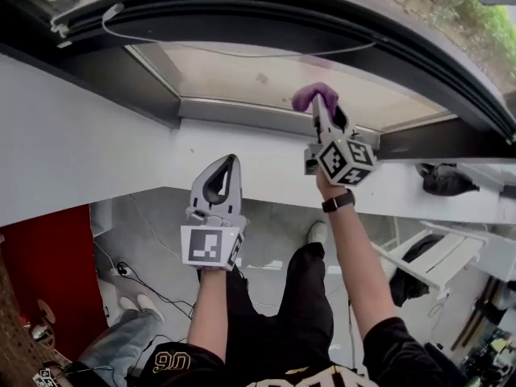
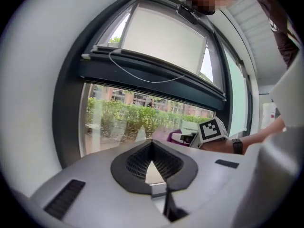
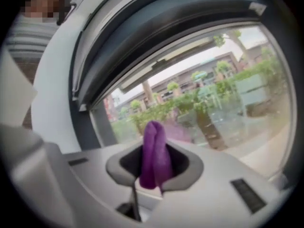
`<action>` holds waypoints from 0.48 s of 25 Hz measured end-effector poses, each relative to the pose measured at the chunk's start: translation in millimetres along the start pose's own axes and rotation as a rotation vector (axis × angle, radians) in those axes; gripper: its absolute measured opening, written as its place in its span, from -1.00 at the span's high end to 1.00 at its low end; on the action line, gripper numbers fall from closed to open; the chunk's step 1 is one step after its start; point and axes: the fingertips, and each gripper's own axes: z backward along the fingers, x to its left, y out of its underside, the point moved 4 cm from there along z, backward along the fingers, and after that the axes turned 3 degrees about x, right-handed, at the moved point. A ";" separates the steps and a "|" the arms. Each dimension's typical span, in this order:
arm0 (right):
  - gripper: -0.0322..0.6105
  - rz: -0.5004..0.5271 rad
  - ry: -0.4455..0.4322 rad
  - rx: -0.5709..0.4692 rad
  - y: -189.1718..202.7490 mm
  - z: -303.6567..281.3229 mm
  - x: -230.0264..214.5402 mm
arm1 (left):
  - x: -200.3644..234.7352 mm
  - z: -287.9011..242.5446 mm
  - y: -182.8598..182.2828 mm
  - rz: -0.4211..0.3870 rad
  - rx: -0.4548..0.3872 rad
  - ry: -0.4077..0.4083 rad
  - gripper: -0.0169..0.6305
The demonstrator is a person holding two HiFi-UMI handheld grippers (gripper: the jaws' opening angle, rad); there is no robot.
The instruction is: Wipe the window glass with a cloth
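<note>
Cloth: one purple cloth is sitting at the lower part of the glass, its fold sticking out past the jaw tips.
Right gripper: the right gripper is clamping its jaws on the cloth.
Left gripper: the left gripper is hanging below the glass, its jaws pressing together on nothing.
Key relation: the glass is lying straight ahead of the cloth, along the jaws' line. The cloth's long axis is pointing into the glass.
Contact: a faint purple reflection is showing in the glass just past the cloth, so it is looking very near. Whether it is touching I cannot tell.
Nearer arm: the right is reaching up to the glass; the left is sitting farther from the glass.
Count: one cloth, two grippers, one pane facing the cloth.
</note>
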 end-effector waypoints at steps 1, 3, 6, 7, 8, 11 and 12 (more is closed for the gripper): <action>0.65 0.019 -0.073 0.027 11.9 -23.9 43.6 | 22.1 10.9 0.0 0.000 0.000 -0.031 0.92; 0.65 0.075 -0.213 0.052 32.7 -73.3 126.6 | 65.7 34.4 -0.2 0.014 -0.007 -0.104 0.92; 0.65 0.167 -0.351 0.056 53.9 -135.5 223.8 | 110.6 60.6 -4.6 0.042 -0.019 -0.170 0.92; 0.65 0.175 -0.375 0.059 61.4 -154.0 248.3 | 121.2 68.1 -5.5 0.046 -0.019 -0.181 0.92; 0.65 0.173 -0.392 0.066 69.7 -172.2 269.8 | 131.5 76.3 -5.6 0.050 -0.016 -0.194 0.92; 0.65 0.119 -0.388 0.073 84.5 -213.6 309.2 | 158.9 103.8 -3.9 0.060 0.004 -0.241 0.92; 0.65 0.086 -0.368 0.066 82.3 -219.7 313.2 | 166.2 111.3 -3.1 0.057 0.011 -0.252 0.92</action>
